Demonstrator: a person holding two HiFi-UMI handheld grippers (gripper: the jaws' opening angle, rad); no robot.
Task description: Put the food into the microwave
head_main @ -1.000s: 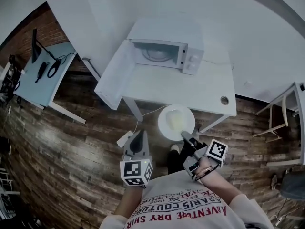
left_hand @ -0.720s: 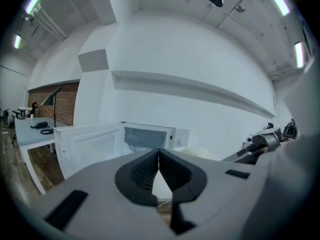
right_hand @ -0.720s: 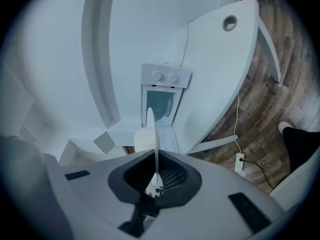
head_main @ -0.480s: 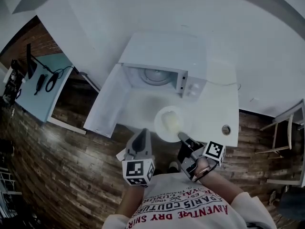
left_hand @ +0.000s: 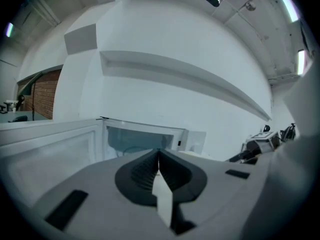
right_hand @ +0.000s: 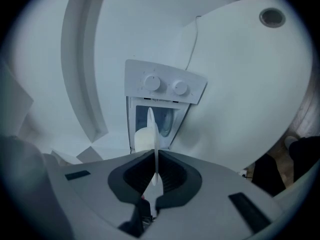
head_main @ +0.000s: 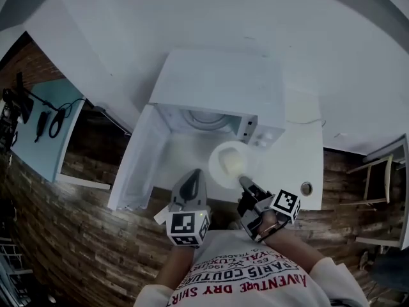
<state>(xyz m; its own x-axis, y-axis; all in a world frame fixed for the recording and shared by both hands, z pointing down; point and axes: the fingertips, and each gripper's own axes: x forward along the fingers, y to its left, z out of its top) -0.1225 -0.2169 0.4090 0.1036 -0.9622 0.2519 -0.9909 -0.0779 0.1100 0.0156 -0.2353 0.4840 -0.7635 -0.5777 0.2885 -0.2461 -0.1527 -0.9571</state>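
Observation:
The white microwave (head_main: 217, 88) stands on a white table (head_main: 300, 152), its door (head_main: 137, 162) swung open to the left. A white plate (head_main: 231, 164) with pale food (head_main: 234, 165) hangs just in front of the open cavity (head_main: 204, 120). My right gripper (head_main: 243, 181) is shut on the plate's near rim. In the right gripper view the plate (right_hand: 151, 129) shows edge-on between the jaws, with the food (right_hand: 141, 139) on its left and the two-knob panel (right_hand: 165, 86) behind. My left gripper (head_main: 193, 174) is shut and empty, left of the plate and pointing at the cavity (left_hand: 135, 139).
A cable (head_main: 307, 121) runs over the table right of the microwave, and a round hole (head_main: 307, 188) sits near its front right corner. A light blue side table (head_main: 48, 123) with cords is far left. A chair (head_main: 383, 165) stands at the right on the wood floor.
Both grippers and the plate have moved forward, from over the floor to over the table, close to the open microwave. The right gripper's hold on the plate is unchanged.

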